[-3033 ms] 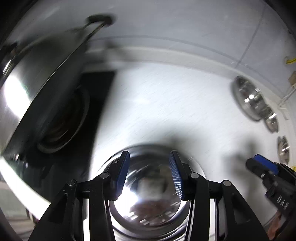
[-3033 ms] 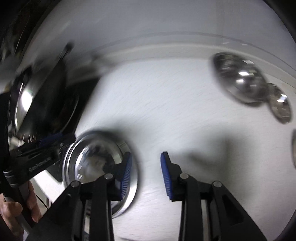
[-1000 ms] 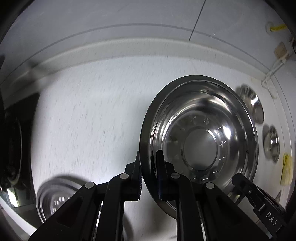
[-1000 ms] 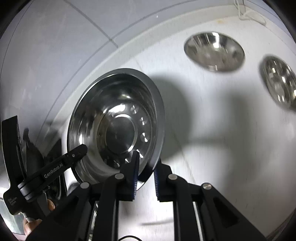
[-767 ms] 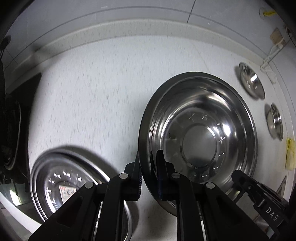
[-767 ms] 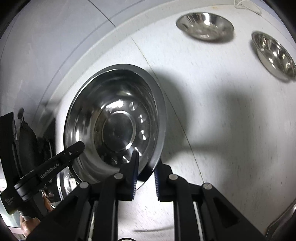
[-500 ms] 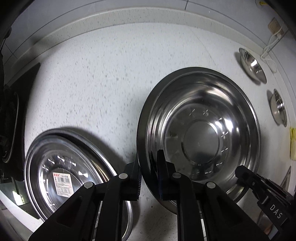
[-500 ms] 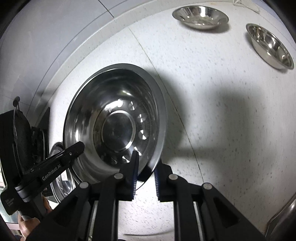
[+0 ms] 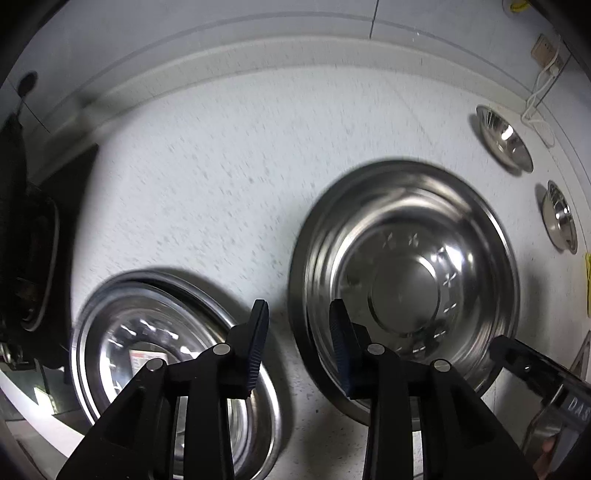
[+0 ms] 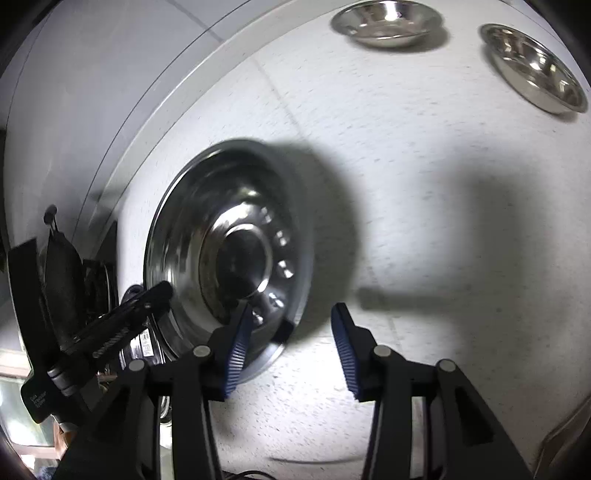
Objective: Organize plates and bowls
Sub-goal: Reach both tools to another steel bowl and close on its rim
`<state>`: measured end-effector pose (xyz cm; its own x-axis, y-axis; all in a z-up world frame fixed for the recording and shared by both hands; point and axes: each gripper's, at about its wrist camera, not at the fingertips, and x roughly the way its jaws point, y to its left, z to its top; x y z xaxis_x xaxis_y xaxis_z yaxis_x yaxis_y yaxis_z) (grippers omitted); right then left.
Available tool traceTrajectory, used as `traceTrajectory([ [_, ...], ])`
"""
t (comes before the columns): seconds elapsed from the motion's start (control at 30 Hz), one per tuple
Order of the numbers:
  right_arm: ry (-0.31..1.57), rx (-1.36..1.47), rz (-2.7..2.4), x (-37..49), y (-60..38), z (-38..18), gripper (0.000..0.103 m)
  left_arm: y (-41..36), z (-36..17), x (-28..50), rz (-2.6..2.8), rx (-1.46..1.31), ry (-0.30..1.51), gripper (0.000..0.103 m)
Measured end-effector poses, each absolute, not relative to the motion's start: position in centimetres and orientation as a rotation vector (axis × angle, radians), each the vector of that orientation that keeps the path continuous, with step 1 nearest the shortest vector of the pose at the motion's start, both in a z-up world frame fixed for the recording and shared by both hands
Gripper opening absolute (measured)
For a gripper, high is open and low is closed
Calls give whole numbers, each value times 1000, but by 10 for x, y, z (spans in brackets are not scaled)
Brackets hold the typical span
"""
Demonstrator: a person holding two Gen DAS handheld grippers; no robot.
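Note:
A large steel plate [image 9: 406, 280] lies flat on the white counter [image 9: 221, 177]. My left gripper [image 9: 297, 345] is open, its jaws astride the plate's left rim. My right gripper [image 10: 290, 349] is open at the same plate's right rim [image 10: 236, 266]. A second large steel plate with a sticker [image 9: 162, 354] lies at the lower left. Two small steel bowls [image 10: 388, 18] [image 10: 535, 70] rest far right near the wall. The other gripper shows at the edge of each view [image 9: 546, 384] [image 10: 110, 325].
A black stove with a dark pan [image 9: 26, 236] sits at the counter's left end. A white cable and socket [image 9: 543, 74] are on the back wall. A yellow item [image 9: 588, 280] shows at the right edge.
The plate that both grippers held tilted up now lies flat on the counter. Both grippers have opened and let go of its rim.

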<state>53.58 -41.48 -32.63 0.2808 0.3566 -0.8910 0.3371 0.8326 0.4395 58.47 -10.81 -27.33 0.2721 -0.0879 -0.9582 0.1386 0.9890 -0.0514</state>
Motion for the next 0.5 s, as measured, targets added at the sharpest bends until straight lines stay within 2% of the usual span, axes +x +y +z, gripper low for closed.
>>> traceTrajectory([
  [0.23, 1198, 551, -146, 522, -484, -281, 43, -140, -224, 608, -203, 8, 1220, 31],
  [0.33, 1131, 484, -258, 523, -531, -260, 43, -187, -209, 627, -272, 16, 1209, 31],
  [0.5, 1095, 428, -388, 533, -605, -251, 43, -316, -204, 645, -447, 71, 1244, 32],
])
